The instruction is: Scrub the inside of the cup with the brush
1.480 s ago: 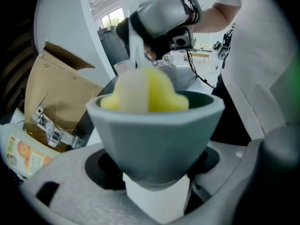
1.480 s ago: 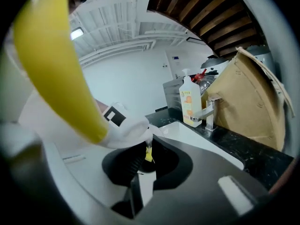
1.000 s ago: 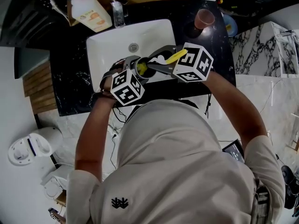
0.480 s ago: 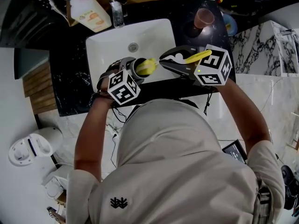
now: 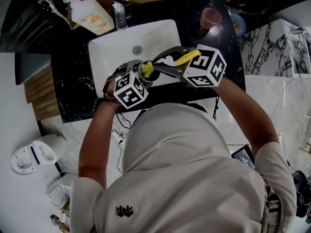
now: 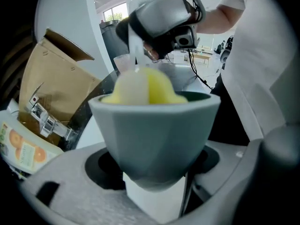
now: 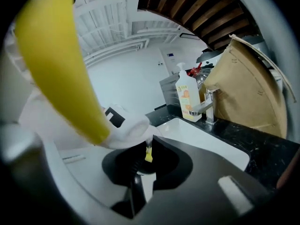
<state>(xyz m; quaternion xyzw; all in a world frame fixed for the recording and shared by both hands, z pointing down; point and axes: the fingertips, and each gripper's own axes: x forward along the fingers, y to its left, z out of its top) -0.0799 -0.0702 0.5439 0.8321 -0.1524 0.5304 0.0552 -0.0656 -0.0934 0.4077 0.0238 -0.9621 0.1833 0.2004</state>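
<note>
Left tool (image 5: 142, 68): closed on the grey cup (image 6: 154, 130), jaws partway apart, pads pressed to its lower sides.
Right tool (image 5: 159, 64): clamped on the brush (image 5: 184, 58), with the yellow handle running back along its top.
Brush head (image 6: 145, 86): sat inside the cup, above the white sink (image 5: 160, 38).
Right tool, against half a second earlier: drawn back left, closer to the cup.
Left tool, same span: unmoved.
Left gripper view alone: showed the yellow-and-white head filling the cup's mouth.
Right gripper view alone: showed faucet (image 7: 206, 108), soap bottle (image 7: 186, 97) and paper bag (image 7: 248, 88) at the back of the black bench (image 7: 265, 151).
</note>
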